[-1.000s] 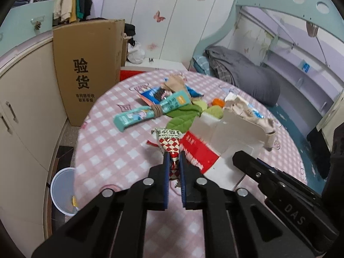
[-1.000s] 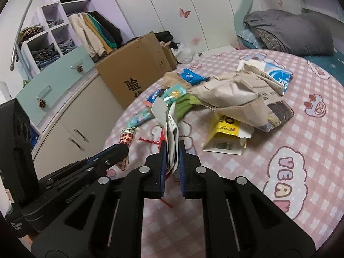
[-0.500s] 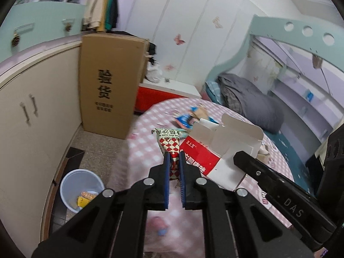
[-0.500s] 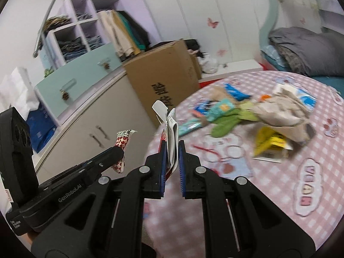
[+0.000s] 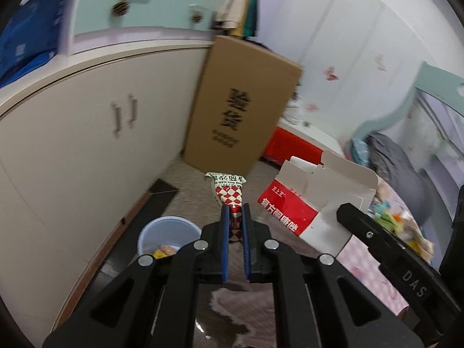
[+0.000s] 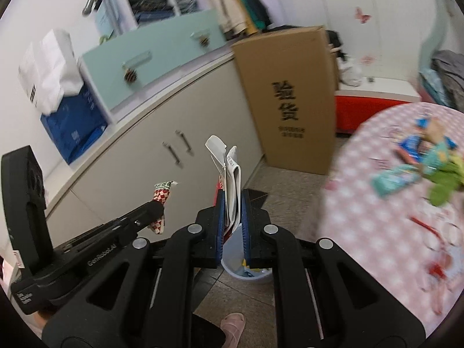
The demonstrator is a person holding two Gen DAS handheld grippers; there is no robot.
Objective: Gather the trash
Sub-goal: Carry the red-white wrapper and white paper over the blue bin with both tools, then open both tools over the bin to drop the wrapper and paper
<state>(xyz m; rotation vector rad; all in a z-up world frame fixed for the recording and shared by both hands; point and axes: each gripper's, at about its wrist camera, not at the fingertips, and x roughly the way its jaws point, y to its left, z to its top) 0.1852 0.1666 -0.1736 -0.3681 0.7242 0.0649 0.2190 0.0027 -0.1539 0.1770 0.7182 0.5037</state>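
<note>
A bedroom with cream cupboards (image 5: pixel 87 133) along one wall, a tall cardboard box (image 5: pixel 240 110) standing on the tiled floor, and a round table with a pink checked cloth (image 6: pixel 385 203). The left gripper (image 5: pixel 235 223) is pinched shut on a red-and-white checked wrapper (image 5: pixel 230 194). The right gripper (image 6: pixel 232 206) is pinched shut on a flattened red-and-white carton (image 5: pixel 307 200), seen edge-on in its own view. Both are held above the floor, off the table's edge, near a pale blue bin (image 5: pixel 168 237) that already has a few scraps inside. Neither piece has been dropped yet. More litter is left on the table: blue and teal packets (image 6: pixel 397 177) and green scraps (image 6: pixel 443 185), so the job looks partly done.
</note>
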